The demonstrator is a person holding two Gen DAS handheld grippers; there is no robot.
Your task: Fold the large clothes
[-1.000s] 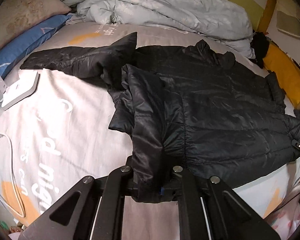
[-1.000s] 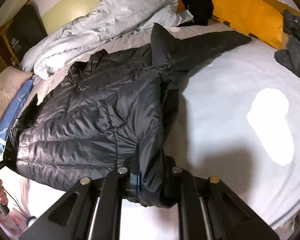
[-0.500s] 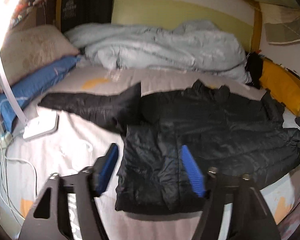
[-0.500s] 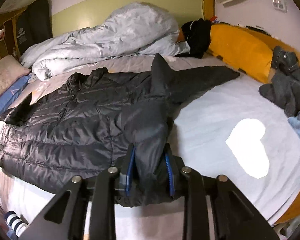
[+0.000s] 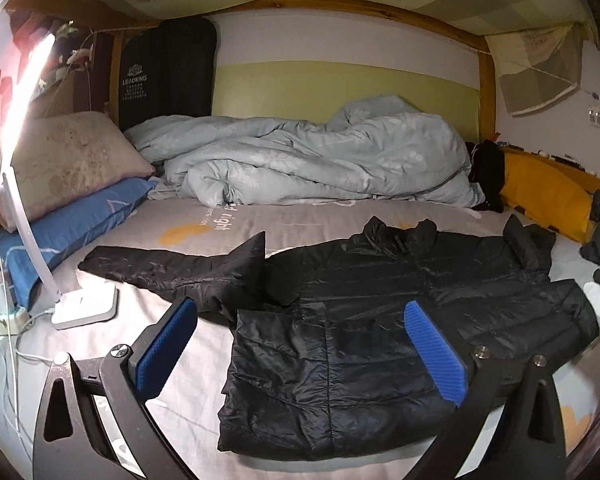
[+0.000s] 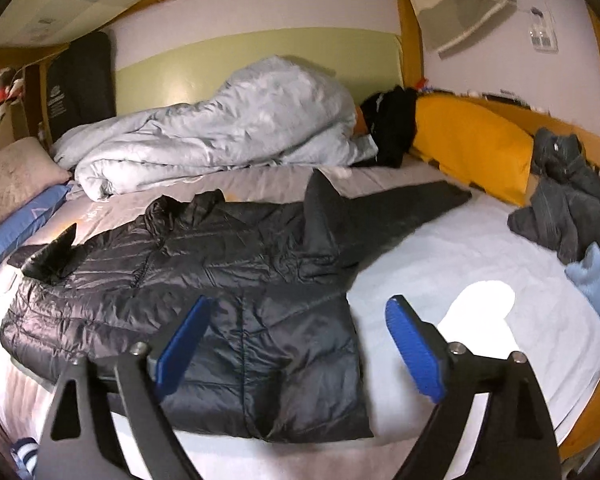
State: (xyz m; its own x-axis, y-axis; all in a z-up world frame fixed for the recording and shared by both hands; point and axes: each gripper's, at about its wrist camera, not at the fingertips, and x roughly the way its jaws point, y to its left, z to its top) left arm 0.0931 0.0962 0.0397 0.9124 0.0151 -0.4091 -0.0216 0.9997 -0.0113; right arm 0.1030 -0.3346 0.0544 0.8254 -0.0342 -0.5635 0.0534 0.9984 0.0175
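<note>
A black puffer jacket [image 5: 360, 280] [image 6: 160, 264] lies spread on the bed, its hem towards me and both side edges folded inward. One sleeve [image 5: 160, 268] stretches out to the left, the other sleeve [image 6: 400, 208] to the right. My left gripper [image 5: 298, 312] hovers above the jacket's left hem corner. Its jaws are opening wide, and the blue pads [image 5: 168, 344] touch nothing. My right gripper [image 6: 298, 304] hangs over the right hem corner. Its jaws are also opening, and its pads [image 6: 414, 352] are clear of the fabric.
A white desk lamp [image 5: 86, 304] and a power strip with cables [image 5: 0, 308] sit at the bed's left edge. A pale blue duvet [image 5: 320, 160] is heaped at the back beside pillows [image 5: 64, 160]. A yellow cushion [image 6: 472, 144] and grey clothes [image 6: 568, 200] line the right side.
Both grippers let go of the jacket's folded side edges and opened wide. Both rose and tipped upward, so the room's back wall came into view. The jacket stays flat.
</note>
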